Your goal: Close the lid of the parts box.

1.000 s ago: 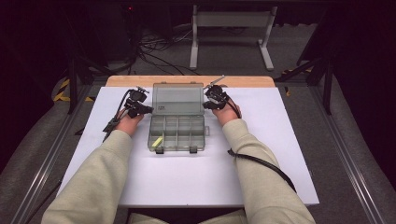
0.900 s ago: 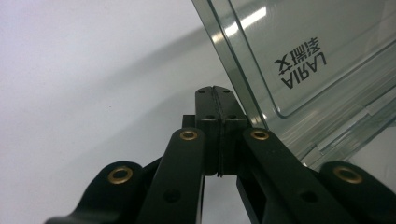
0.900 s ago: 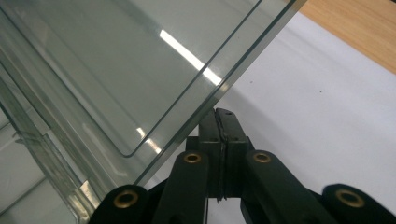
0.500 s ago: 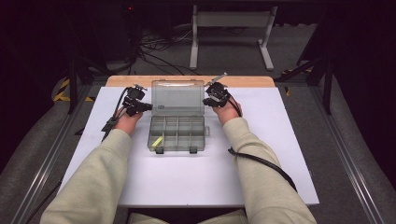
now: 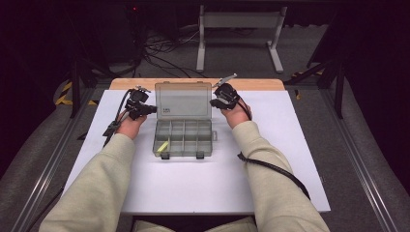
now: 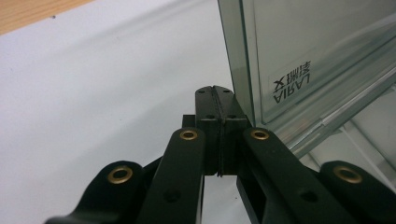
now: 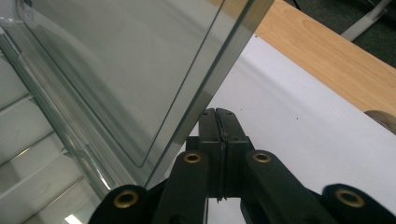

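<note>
A clear plastic compartment box is seen at the middle of the white table top, its hinged lid standing open and nearly upright at the box's far edge. One yellow piece lies in a near-left compartment of the box; the other compartments look empty. The box is judged to be light, stiff and thin-walled, with smooth, slippery faces; the lid would flex a little and could swing on its hinge if pushed. It is best taken by the lid's side edges or top rim, or by the two latches on the box's near wall, rather than by the flat panels.

The left gripper is held just beside the lid's left edge, its jaws pressed together with nothing between them. The right gripper is held just beside the lid's right edge, its jaws likewise closed on nothing. Whether either tip touches the lid cannot be told. Beyond the box, a wooden strip borders the table's far edge.
</note>
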Demonstrator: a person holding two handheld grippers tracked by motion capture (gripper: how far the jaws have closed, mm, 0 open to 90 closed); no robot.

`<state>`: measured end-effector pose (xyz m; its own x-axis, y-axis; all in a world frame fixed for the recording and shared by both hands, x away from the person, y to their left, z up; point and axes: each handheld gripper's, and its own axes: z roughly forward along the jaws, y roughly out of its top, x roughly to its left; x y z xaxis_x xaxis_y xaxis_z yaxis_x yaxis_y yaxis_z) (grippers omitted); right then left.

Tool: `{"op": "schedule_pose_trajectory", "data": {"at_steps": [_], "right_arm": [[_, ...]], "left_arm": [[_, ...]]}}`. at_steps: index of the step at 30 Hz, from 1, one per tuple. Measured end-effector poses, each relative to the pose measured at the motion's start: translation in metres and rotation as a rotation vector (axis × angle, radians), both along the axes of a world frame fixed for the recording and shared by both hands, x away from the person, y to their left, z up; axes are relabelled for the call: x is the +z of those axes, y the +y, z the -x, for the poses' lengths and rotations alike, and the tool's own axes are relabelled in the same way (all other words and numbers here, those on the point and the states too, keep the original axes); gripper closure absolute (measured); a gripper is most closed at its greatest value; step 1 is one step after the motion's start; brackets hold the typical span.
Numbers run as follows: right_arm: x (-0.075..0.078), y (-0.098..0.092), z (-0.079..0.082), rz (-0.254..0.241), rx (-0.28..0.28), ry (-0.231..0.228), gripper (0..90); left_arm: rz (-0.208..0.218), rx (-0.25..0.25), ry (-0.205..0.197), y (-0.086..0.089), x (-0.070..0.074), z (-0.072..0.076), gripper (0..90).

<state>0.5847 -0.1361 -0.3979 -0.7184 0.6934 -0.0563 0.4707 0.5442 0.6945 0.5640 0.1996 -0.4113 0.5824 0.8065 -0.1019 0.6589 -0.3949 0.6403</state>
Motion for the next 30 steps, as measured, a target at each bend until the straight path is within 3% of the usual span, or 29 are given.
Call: {"op": "schedule_pose_trajectory", "data": {"at_steps": [30], "right_arm": [[0.026, -0.010, 0.030, -0.072, 0.070, -0.072, 89.9]], "left_arm": [[0.038, -0.031, -0.060, 0.008, 0.019, 0.023, 89.5]]}}
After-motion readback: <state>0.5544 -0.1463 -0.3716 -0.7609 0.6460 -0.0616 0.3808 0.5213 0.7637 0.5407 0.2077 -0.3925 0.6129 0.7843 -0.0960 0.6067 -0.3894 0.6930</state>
